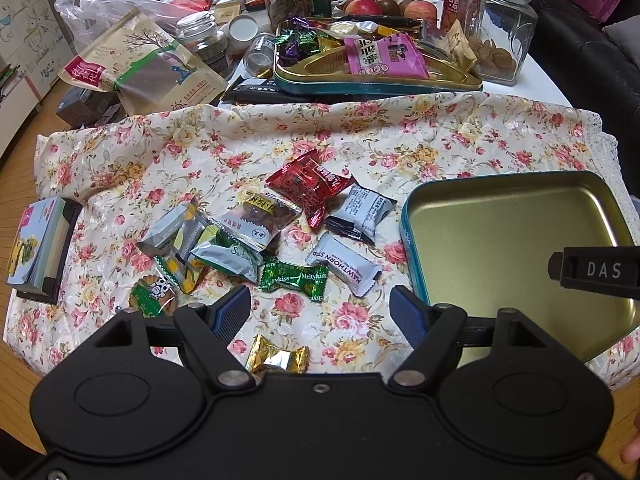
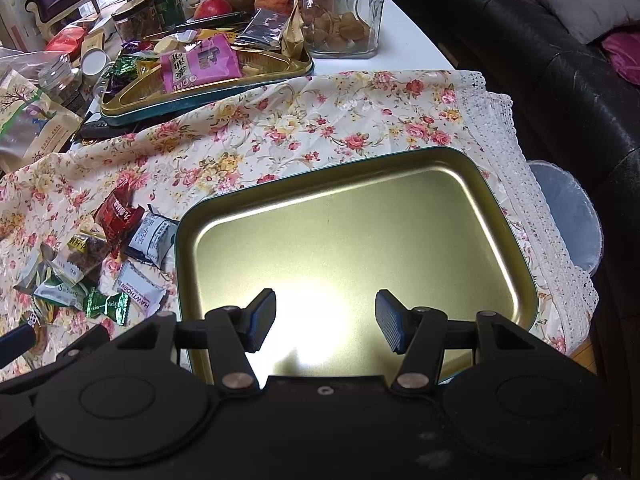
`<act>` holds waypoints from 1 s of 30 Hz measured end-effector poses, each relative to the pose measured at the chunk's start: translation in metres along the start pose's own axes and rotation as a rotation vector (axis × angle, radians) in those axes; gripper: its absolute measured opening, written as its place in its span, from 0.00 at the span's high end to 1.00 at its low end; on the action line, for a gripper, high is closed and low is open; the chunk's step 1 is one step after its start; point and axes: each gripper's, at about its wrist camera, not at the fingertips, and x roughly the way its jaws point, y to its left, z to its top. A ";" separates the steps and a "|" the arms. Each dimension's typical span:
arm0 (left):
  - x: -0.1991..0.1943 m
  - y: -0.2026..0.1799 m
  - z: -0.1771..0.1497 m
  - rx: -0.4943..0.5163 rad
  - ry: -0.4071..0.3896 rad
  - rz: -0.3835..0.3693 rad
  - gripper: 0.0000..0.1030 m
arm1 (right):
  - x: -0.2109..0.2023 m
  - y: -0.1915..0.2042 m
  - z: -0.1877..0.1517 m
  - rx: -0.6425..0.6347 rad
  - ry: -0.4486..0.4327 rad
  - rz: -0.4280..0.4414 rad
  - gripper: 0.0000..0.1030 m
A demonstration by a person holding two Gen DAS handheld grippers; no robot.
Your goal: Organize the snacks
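Several wrapped snacks lie on the floral cloth (image 1: pixel 360 136): a red packet (image 1: pixel 310 186), a white Hawthorn packet (image 1: pixel 344 264), a green Meltykiss candy (image 1: pixel 294 279), a gold candy (image 1: pixel 278 358). A bare gold tin tray (image 1: pixel 516 236) with a teal rim sits to their right. My left gripper (image 1: pixel 320 312) hovers open over the cloth near the gold candy, holding nothing. In the right wrist view my right gripper (image 2: pixel 325 320) hangs open above the tin tray (image 2: pixel 360 216), with the snack pile (image 2: pixel 100 264) to its left.
A second tin (image 1: pixel 376 80) full of sweets stands at the back, beside a glass jar (image 1: pixel 500 28), apples, a can and bags. A small box (image 1: pixel 40 248) lies at the cloth's left edge. A black sofa (image 2: pixel 560 80) and a bin (image 2: pixel 568 208) are on the right.
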 end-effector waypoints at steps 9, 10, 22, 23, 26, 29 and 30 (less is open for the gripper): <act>0.001 0.007 0.001 -0.012 0.009 -0.002 0.25 | -0.001 0.002 0.003 0.013 -0.003 0.002 0.44; 0.001 0.008 0.001 -0.014 0.005 -0.001 0.25 | -0.001 0.003 0.003 0.013 -0.005 0.001 0.44; -0.004 0.018 0.006 -0.020 -0.005 0.038 0.25 | 0.000 0.007 0.002 0.004 0.005 -0.027 0.44; -0.005 0.020 0.006 -0.022 -0.009 0.034 0.25 | 0.000 0.009 0.002 0.001 0.001 -0.026 0.44; -0.006 0.027 0.007 -0.040 -0.008 0.024 0.25 | -0.003 0.016 0.004 -0.002 -0.005 -0.027 0.44; -0.007 0.036 0.008 -0.061 -0.008 0.020 0.25 | -0.004 0.024 0.006 -0.002 -0.004 -0.015 0.44; -0.007 0.039 0.008 -0.069 -0.010 0.022 0.25 | -0.004 0.027 0.007 0.001 -0.003 -0.009 0.44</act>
